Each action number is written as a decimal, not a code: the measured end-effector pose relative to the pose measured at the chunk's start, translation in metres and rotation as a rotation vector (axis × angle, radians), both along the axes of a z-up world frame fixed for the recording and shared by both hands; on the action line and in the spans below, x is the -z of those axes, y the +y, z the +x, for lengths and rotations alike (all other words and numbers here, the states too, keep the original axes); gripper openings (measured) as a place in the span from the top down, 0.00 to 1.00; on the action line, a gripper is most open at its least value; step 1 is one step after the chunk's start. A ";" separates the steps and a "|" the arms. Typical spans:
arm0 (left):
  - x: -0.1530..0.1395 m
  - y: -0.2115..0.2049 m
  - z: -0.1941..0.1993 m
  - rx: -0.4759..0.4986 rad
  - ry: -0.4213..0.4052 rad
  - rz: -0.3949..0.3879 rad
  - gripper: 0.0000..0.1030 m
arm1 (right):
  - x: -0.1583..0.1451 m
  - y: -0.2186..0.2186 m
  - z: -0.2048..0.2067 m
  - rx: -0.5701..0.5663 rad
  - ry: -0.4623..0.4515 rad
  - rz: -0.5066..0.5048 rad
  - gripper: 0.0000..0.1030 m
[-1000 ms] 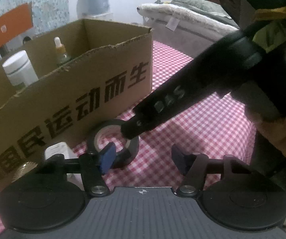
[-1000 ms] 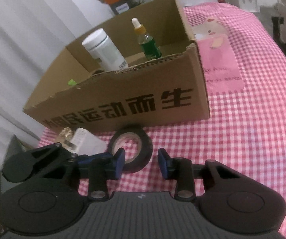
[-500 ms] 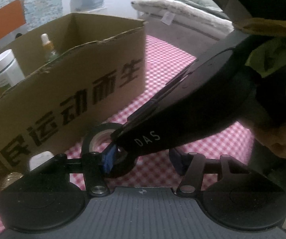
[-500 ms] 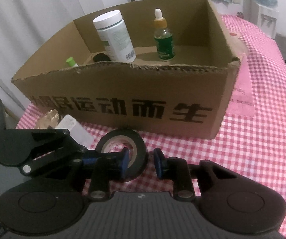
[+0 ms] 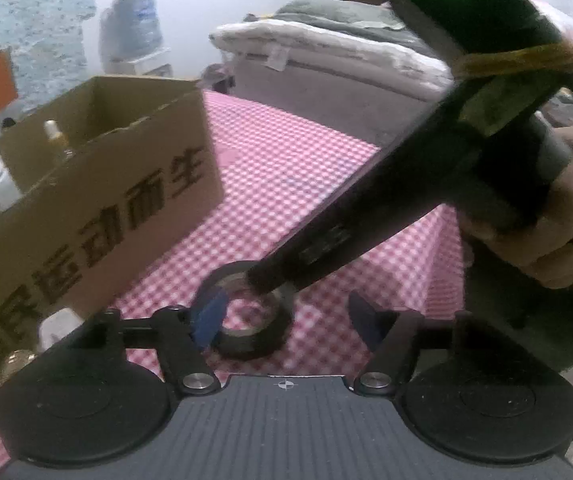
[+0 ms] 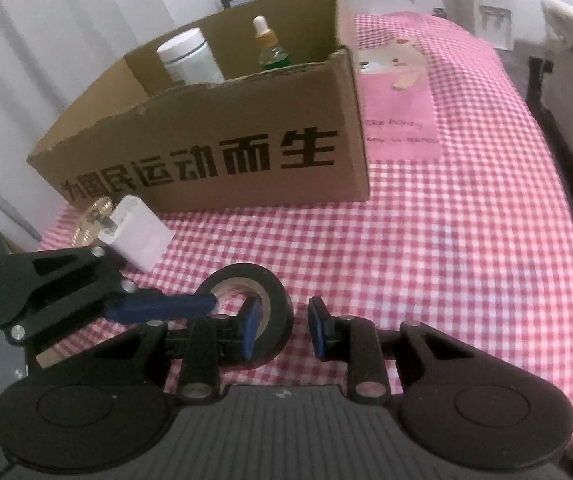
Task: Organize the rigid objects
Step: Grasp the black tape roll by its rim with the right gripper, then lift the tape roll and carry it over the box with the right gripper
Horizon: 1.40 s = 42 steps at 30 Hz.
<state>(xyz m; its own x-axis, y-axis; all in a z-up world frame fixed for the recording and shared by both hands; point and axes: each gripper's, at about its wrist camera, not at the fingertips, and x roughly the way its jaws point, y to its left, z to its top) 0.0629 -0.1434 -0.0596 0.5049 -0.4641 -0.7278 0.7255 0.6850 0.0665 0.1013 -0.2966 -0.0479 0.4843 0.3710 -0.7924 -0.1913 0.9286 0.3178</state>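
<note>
A black roll of tape [image 6: 274, 312] lies on the pink checked cloth, well in front of the cardboard box [image 6: 214, 160]. My right gripper [image 6: 280, 330] is open, its left finger inside the roll's hole and its right finger outside the rim. My left gripper [image 5: 286, 316] is open, its left pad at the roll [image 5: 252, 340], which lies between its fingers. The right gripper's body [image 5: 346, 232] reaches down onto the roll. The left gripper's finger [image 6: 158, 307] touches the roll from the left.
The box holds a white jar [image 6: 188, 60] and a green dropper bottle [image 6: 272, 46]. A white charger [image 6: 138, 232] and a gold gear-like disc [image 6: 92, 222] lie left of the roll. A bed [image 5: 326, 60] stands beyond the table.
The roll and both grippers have come away from the box toward the table's near side. The right gripper's left finger now sits inside the roll's hole.
</note>
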 end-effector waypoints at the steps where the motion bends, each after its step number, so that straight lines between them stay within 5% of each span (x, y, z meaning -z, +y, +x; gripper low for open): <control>1: 0.001 0.000 0.004 -0.013 -0.004 0.008 0.29 | -0.002 -0.004 -0.002 0.009 -0.002 0.014 0.72; 13: 0.016 -0.002 0.021 -0.072 0.036 0.059 0.30 | -0.002 -0.003 -0.007 0.008 -0.014 0.020 0.70; 30: 0.015 0.000 0.027 -0.099 0.048 0.022 0.36 | 0.009 0.014 0.001 -0.023 -0.047 -0.016 0.78; 36: -0.008 0.007 0.016 -0.107 0.000 -0.017 0.36 | -0.011 0.018 -0.008 -0.020 -0.082 -0.031 0.78; 42: -0.058 0.021 0.009 -0.136 -0.115 -0.072 0.36 | -0.065 0.027 -0.017 -0.053 -0.214 -0.070 0.77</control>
